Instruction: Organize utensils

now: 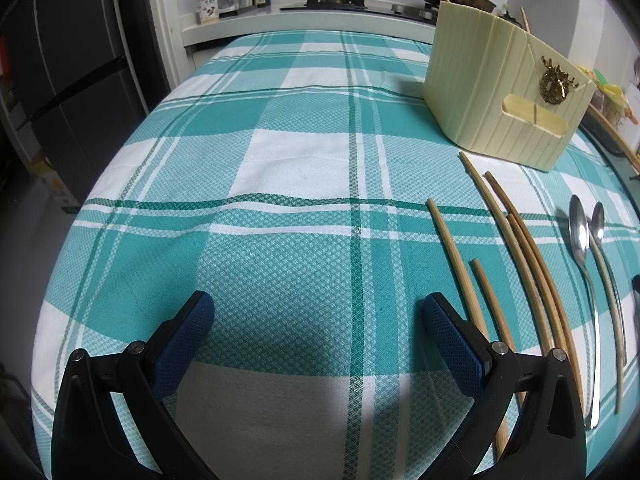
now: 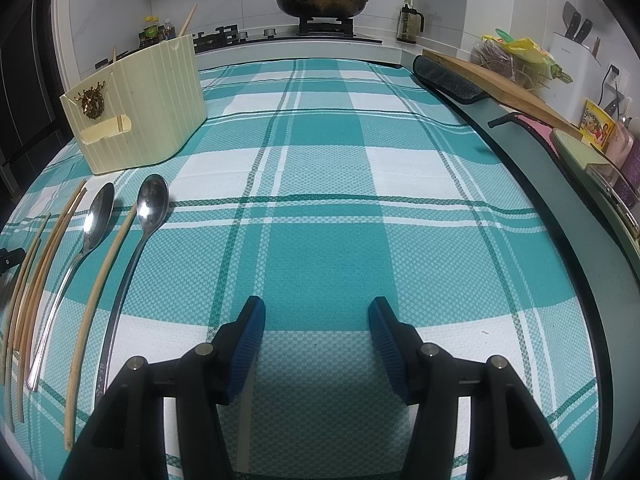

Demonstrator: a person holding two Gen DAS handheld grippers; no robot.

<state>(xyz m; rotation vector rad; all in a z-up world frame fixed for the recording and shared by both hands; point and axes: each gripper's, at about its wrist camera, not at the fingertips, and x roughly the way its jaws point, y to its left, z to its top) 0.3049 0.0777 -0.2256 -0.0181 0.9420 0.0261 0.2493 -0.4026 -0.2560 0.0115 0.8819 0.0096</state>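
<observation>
1. The left hand-held gripper (image 1: 318, 316) hangs over the bench with its blue-padded jaws spread wide and nothing between them.
2. The right hand-held gripper (image 2: 316, 322) stands about half open, also empty, over bare teal-and-white checked tablecloth (image 2: 320, 160).
3. The utensils lie between the two: several thin bamboo chopsticks (image 1: 456, 256) in a loose row, and two long-handled steel spoons (image 2: 150, 204) with one more chopstick between them.
4. The cream ribbed plastic utensil holder (image 1: 492, 80) stands just beyond their tips; a chopstick or two already sticks up from it.
5. Risk: the chopsticks lie close together, some touching, so a pinch may catch two or roll one aside.
6. Risk: the spoon handles lie flat on soft cloth; the pads could snag fabric or slip off the metal.
7. Risk: a careless drop could nudge the light holder.
</observation>
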